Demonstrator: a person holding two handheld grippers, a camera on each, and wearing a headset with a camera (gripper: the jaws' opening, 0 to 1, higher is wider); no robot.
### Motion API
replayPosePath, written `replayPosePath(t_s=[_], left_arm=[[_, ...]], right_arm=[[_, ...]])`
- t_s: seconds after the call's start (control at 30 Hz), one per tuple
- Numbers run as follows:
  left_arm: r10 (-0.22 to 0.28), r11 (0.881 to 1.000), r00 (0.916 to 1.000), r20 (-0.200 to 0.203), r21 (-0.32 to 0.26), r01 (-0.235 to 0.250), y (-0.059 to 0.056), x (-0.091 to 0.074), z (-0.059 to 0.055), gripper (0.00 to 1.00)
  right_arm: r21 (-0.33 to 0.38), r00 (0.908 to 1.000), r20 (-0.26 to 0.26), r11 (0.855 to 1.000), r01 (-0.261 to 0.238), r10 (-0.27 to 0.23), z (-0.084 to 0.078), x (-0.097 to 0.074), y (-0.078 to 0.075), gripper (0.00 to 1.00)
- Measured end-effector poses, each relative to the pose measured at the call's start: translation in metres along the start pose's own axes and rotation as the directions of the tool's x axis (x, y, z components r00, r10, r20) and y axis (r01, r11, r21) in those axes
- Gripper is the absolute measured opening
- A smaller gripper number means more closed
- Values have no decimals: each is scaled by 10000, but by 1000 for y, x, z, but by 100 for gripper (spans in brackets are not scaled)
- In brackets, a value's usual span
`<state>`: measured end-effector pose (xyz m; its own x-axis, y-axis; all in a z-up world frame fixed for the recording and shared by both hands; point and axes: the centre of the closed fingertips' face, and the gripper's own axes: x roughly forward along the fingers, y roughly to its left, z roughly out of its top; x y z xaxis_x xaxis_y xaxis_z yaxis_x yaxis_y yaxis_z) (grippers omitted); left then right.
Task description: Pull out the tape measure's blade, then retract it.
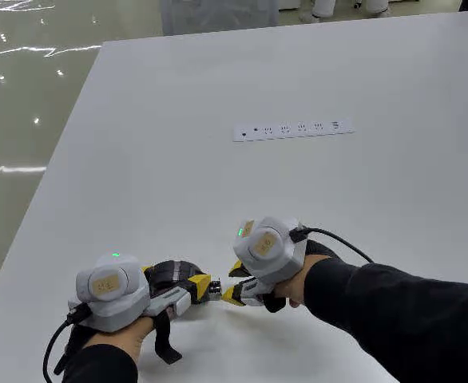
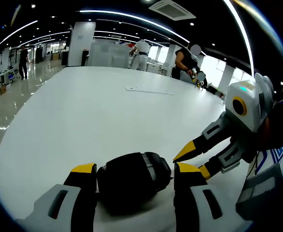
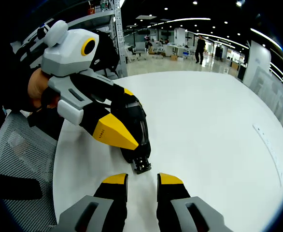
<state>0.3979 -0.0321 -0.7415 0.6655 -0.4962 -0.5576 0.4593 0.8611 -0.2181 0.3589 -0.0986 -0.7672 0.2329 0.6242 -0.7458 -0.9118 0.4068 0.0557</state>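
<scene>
Tape measure (image 1: 172, 275) down at the near edge of the white tabletop (image 1: 178, 159), a rounded black case lying flat. The left gripper (image 2: 131, 169) has it pinned: one yellow-tipped jaw is on each flank of the case, and both look pressed against it.

The case looks hard-shelled, compact and probably fairly dense, and its curved sides could twist or squirt out under a sideways pull. Holding it across the broad flanks, as it is held now, looks like the right choice.

Over to the right gripper (image 3: 141, 180). Its jaws stand a narrow gap apart with nothing between them, and the tips sit just short of the small hook tab (image 3: 141, 166) poking from the mouth of the case. That tab is the place to pinch. It is thin, stiff and small, so the bite needs to be square or it will slip. Expect the blade behind it to be springy steel that pulls back on its own.

Some things are hard to read. No blade is out yet, so its markings and width are unknown. I cannot find a lock or brake button on the dark case. A black strap (image 1: 164, 343) trails from underneath towards the person, and where it attaches is hidden by the left gripper's body. A power strip (image 1: 292, 128) lies well away up the tabletop.
</scene>
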Motion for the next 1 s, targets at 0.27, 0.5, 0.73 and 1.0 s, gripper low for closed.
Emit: replayPosePath(t_s=[0.27,0.5,0.73,1.0], left_arm=[[-289,9990,9995,-123,346,294,-8,-2,-2,77],[-668,9956,9976,-158,652,677,-18,-6,-5,86],[-485,9977,9988,-66,471,487,-8,-12,-5,99],[-770,9970,9968,-214,-65,769,4,-23,-13,99]], right_arm=[[415,9988,431,9989,204,-222,2,-17,-1,23],[449,9952,584,9961,761,-786,-9,-37,-4,28],[1255,9842,1147,9847,1207,-1352,-12,-62,-15,30],[1687,9761,1187,9725,1607,-1819,-34,-90,-26,39]])
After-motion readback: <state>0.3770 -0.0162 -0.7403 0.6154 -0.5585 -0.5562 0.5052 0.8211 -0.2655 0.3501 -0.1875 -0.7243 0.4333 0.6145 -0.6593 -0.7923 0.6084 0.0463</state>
